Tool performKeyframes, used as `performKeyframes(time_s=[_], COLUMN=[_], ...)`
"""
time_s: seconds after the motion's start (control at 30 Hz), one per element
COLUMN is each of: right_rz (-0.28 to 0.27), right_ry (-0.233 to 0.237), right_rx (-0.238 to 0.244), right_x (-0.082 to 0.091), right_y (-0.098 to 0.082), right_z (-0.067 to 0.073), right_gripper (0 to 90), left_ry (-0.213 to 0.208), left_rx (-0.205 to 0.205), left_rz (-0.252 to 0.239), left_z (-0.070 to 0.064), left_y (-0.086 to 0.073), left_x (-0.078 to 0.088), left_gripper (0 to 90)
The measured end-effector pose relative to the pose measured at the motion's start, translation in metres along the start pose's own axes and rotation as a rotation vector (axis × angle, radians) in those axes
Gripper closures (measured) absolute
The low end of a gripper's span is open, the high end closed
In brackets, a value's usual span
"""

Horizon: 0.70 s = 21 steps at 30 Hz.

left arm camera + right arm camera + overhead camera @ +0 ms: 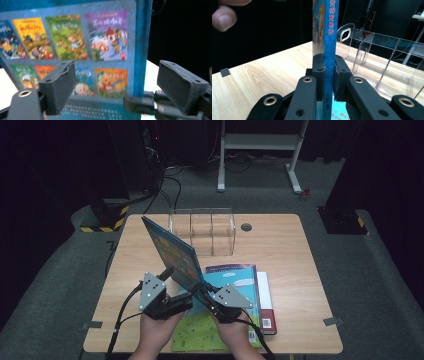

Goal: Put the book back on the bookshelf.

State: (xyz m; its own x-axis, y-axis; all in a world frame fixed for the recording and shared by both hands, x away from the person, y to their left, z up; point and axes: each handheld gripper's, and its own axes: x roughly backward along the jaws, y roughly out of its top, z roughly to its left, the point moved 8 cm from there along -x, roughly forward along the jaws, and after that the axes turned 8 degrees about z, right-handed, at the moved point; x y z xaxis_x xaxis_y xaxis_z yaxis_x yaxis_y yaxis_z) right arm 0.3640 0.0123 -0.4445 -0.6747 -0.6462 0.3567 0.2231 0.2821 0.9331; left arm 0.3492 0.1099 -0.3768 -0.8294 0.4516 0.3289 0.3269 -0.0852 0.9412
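A blue picture book [172,252] stands tilted on edge above the table. My right gripper [199,289] is shut on its lower corner. In the right gripper view both pads [340,75] press on the book's spine [329,30]. My left gripper [171,276] sits just left of the book with its jaws open. In the left gripper view the book's back cover [75,37] lies beyond the wide-apart pads [60,85], and nothing is between them [117,75].
Under the hands lies a flat stack of books: a light blue one [235,280], a green one [200,332] and a red-and-white one [267,305]. A clear divided organizer [202,230] stands at the back of the wooden table [280,245].
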Motion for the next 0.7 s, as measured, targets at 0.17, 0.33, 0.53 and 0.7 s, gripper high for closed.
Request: performKeyframes(time_s=[0.17,0.33,0.53,0.7], right_rz=[0.029,0.034,0.043,0.052], right_ry=[0.001,0.016,0.015,0.000], right_rx=[-0.005,0.006,0.021,0.057], right_x=[-0.003,-0.003,-0.004,-0.005], right_y=[-0.006,-0.007,-0.008,-0.008], right_z=[0.001,0.002,0.007,0.012], right_gripper=[81.4,81.9,82.0,81.8], left_ry=[0.056,0.096,0.138,0.156], left_rx=[0.012,0.017,0.019,0.026], left_rz=[0.001,0.003,0.018,0.022], left_z=[-0.005,-0.007,-0.004,0.001], left_y=[0.008,0.010,0.007,0.003], left_x=[-0.014,-0.023,-0.029,-0.027], left_gripper=[14.3,14.2,12.5,15.3])
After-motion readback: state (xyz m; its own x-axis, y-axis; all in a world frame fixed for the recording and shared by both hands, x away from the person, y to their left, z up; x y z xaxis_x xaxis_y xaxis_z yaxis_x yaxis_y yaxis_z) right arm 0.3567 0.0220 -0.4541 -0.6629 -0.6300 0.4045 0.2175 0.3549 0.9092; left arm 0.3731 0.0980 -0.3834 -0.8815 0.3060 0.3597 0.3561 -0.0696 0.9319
